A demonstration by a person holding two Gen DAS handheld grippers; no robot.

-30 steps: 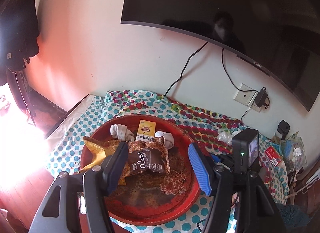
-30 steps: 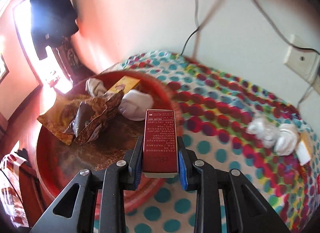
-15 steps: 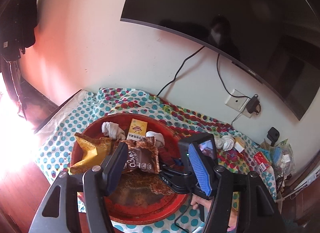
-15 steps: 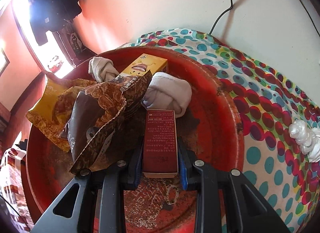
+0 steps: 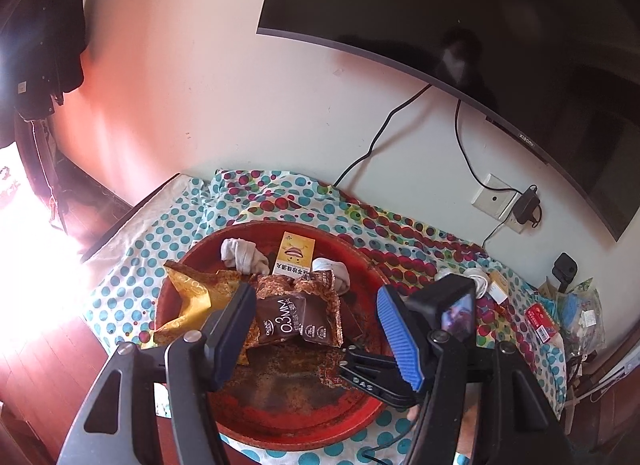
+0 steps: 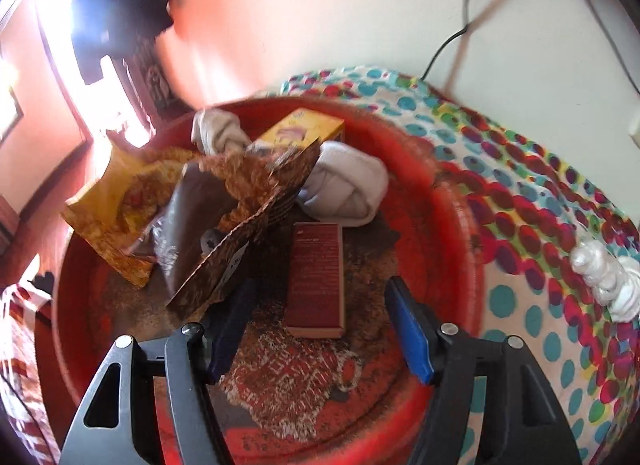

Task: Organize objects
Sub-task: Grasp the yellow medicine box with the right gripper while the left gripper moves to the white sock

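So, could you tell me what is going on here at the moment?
A person is tidying loose items into a red tray. The right hand-held gripper is open, with a dark red box lying flat in the tray between its fingers, beside a rolled white sock and snack bags. The left hand-held gripper hovers open above the tray, holding nothing.

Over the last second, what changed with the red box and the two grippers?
The right gripper carried the red box from over the cloth into the red tray, then opened and let it go; it now lies flat beside the sock. The left gripper stayed open and empty. The snack bags did not move.
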